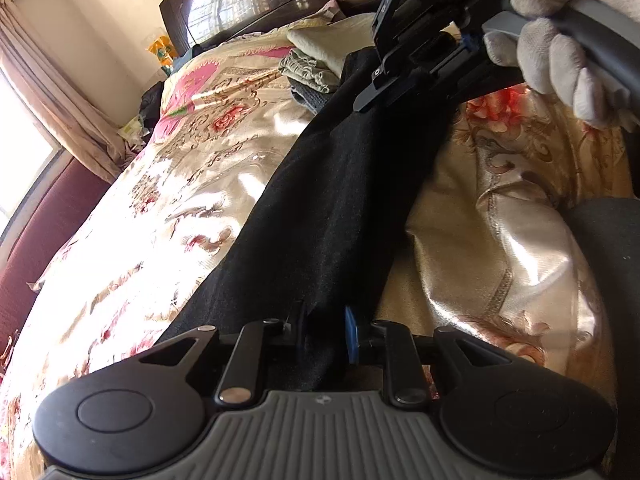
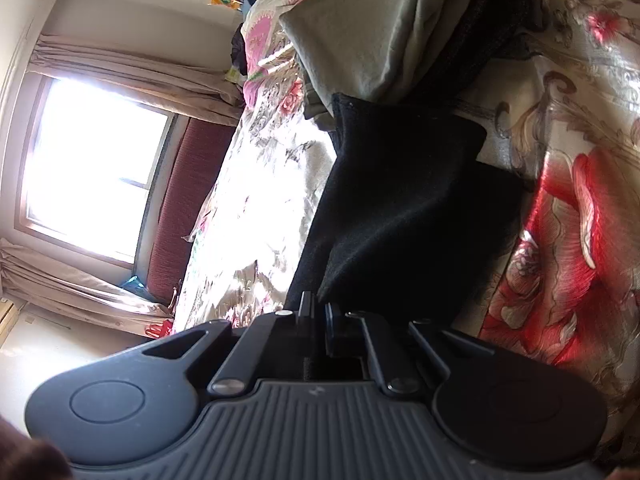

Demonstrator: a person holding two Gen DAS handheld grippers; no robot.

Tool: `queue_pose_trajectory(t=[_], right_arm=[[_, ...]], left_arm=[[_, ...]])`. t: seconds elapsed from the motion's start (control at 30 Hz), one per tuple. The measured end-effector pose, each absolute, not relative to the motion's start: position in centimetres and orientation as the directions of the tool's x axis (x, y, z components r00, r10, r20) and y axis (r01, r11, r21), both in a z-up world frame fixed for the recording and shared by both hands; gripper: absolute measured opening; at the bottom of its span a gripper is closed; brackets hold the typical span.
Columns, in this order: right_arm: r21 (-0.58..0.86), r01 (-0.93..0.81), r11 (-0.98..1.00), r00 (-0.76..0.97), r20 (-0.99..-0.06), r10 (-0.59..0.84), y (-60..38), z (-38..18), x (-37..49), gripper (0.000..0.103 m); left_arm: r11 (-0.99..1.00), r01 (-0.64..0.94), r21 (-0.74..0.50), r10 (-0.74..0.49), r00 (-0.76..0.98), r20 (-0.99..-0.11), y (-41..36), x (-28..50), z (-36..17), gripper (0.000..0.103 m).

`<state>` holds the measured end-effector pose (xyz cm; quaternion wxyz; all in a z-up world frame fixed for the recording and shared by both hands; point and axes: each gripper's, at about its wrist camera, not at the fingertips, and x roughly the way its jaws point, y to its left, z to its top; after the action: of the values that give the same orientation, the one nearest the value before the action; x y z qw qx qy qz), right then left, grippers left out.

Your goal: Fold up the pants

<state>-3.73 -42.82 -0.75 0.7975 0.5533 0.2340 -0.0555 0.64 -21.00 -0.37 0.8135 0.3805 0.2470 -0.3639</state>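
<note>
Looking along my left gripper (image 1: pixel 326 334), I see its jaws closed on one end of the black pants (image 1: pixel 320 208), which stretch as a long band diagonally up and to the right across the floral bedspread (image 1: pixel 160 184). Their long axis runs straight to my right gripper (image 1: pixel 460 46), held by a white-gloved hand (image 1: pixel 560 40) at the far end. In the right wrist view, that gripper (image 2: pixel 318 320) is pinched tight on the dark fabric (image 2: pixel 400 200), which runs away toward a folded green garment (image 2: pixel 360 32) lying on the bed near the dark wooden headboard (image 1: pixel 248 4).
</note>
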Motion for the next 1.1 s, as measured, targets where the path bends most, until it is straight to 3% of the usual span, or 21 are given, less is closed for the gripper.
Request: queue_pose_trajectory(t=[0.07, 0.2, 0.33, 0.47, 0.53, 0.6, 0.83, 0.97, 1.03, 1.1], right_arm=[[0.859, 0.335, 0.387, 0.889, -0.424, 0.174, -42.8, -0.5, -3.8, 0.006], [0.856, 0.323, 0.403, 0.888, -0.421, 0.183, -42.8, -0.6, -3.8, 0.011], [0.846, 0.4, 0.353, 0.867, -0.474, 0.153, -43.4, -2.7, -3.5, 0.022], [0.875, 0.403, 0.27, 0.885, -0.448, 0.131, -44.2, -4.1, -3.2, 0.024], [0.876, 0.406, 0.262, 0.889, -0.445, 0.11, -44.5, -4.2, -2.8, 0.019], [0.881, 0.401, 0.252, 0.896, -0.435, 0.094, -44.7, -3.9, -2.9, 0.006], [0.891, 0.297, 0.343, 0.929, -0.353, 0.112, -43.1, -0.4, -5.4, 0.006], [0.831, 0.432, 0.351, 0.853, -0.503, 0.141, -43.8, -3.4, -4.6, 0.01], [0.844, 0.447, 0.296, 0.853, -0.502, 0.142, -44.1, -4.5, -5.2, 0.009], [0.847, 0.442, 0.296, 0.861, -0.493, 0.124, -44.1, -4.0, -6.0, 0.015]], left_arm=[[0.476, 0.78, 0.406, -0.405, 0.605, -0.686, -21.0, 1.3, 0.1, 0.029], [0.508, 0.773, 0.38, -0.411, 0.605, -0.682, -19.9, 2.0, 1.0, 0.021], [0.506, 0.777, 0.373, -0.418, 0.6, -0.682, -19.3, 2.0, 1.1, 0.021], [0.488, 0.787, 0.377, -0.429, 0.593, -0.682, -19.1, 1.5, 1.2, 0.021], [0.492, 0.785, 0.377, -0.429, 0.595, -0.679, -19.1, 1.5, 1.3, 0.021], [0.505, 0.78, 0.37, -0.431, 0.599, -0.675, -18.9, 1.8, 1.5, 0.021], [0.521, 0.764, 0.38, -0.442, 0.622, -0.646, -17.0, 1.9, 3.5, 0.021], [0.484, 0.771, 0.415, -0.412, 0.619, -0.669, -17.1, 1.5, 2.0, 0.021], [0.473, 0.776, 0.417, -0.401, 0.611, -0.682, -17.1, 1.2, 1.3, 0.021], [0.47, 0.783, 0.408, -0.397, 0.6, -0.694, -17.0, 1.1, 0.8, 0.021]])
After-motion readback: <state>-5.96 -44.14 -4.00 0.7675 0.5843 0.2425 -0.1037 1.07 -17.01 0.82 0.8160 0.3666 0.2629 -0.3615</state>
